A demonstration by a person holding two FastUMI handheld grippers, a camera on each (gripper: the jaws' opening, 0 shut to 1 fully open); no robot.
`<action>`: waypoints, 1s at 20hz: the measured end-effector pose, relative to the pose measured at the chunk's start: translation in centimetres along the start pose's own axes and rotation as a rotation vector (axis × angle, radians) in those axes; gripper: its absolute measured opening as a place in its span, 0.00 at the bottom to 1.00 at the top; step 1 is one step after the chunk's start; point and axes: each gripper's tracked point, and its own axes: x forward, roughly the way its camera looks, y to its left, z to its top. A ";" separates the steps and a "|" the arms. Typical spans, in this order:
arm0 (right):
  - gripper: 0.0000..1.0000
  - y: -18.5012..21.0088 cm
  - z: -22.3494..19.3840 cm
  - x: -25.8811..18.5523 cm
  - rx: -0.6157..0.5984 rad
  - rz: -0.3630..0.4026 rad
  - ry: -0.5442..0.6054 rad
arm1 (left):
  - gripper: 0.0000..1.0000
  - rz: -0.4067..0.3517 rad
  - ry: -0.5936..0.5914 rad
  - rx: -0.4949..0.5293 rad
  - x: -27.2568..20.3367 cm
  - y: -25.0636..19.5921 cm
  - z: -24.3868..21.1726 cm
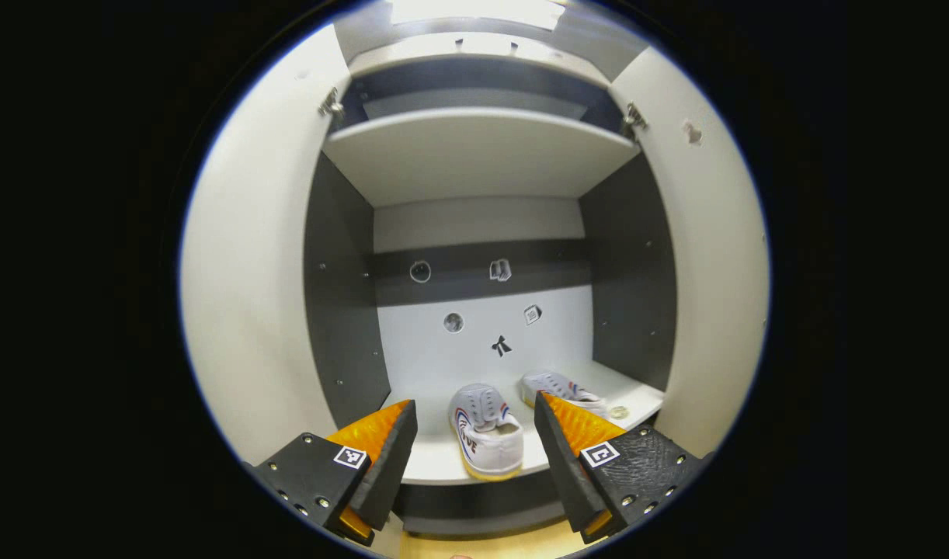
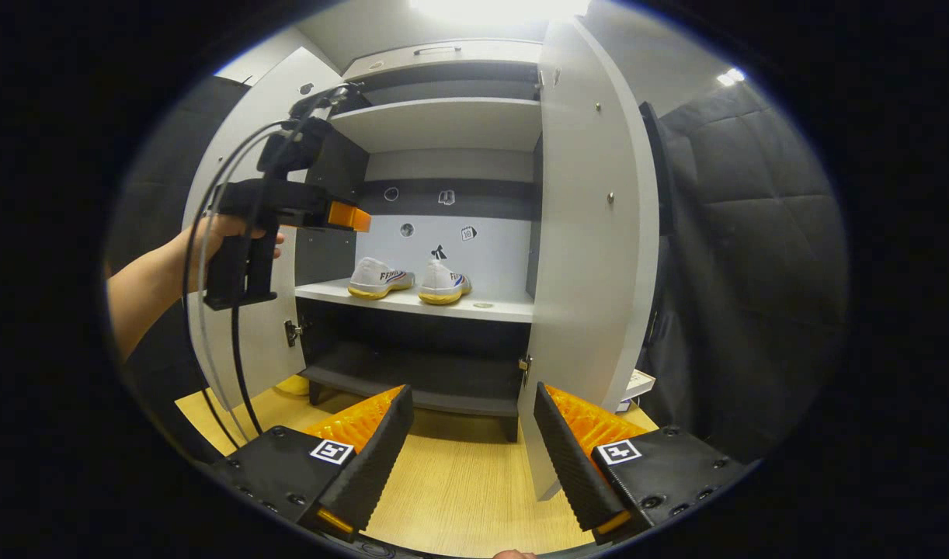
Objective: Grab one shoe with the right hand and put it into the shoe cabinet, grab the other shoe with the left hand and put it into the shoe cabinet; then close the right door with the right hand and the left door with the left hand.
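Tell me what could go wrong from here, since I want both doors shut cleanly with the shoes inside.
The near shoe has its heel at the shelf's front edge; a closing door might clip it. The right door stands edge-on just ahead of the open right gripper, so a push may glance off. The left gripper sits inside the doorway and must back out first.

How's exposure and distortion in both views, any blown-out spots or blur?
Left gripper view: ceiling light clips to white at the top; fisheye bows the cabinet doors; the shoes are sharp and evenly lit. Right gripper view: ceiling light blown out, the right door curved, the booth wall dark, no motion blur.
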 end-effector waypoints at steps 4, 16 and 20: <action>0.97 0.2 1.8 -1.4 0.001 0.001 -0.040 | 0.81 0.017 -0.040 -0.021 -5.4 1.3 1.4; 0.98 2.2 5.1 -3.6 0.036 0.035 -0.102 | 0.81 0.070 -0.011 -0.043 -19.2 4.8 -1.3; 0.98 1.8 6.1 -4.7 0.046 0.034 -0.112 | 0.81 0.086 0.012 -0.079 -21.7 5.8 -2.9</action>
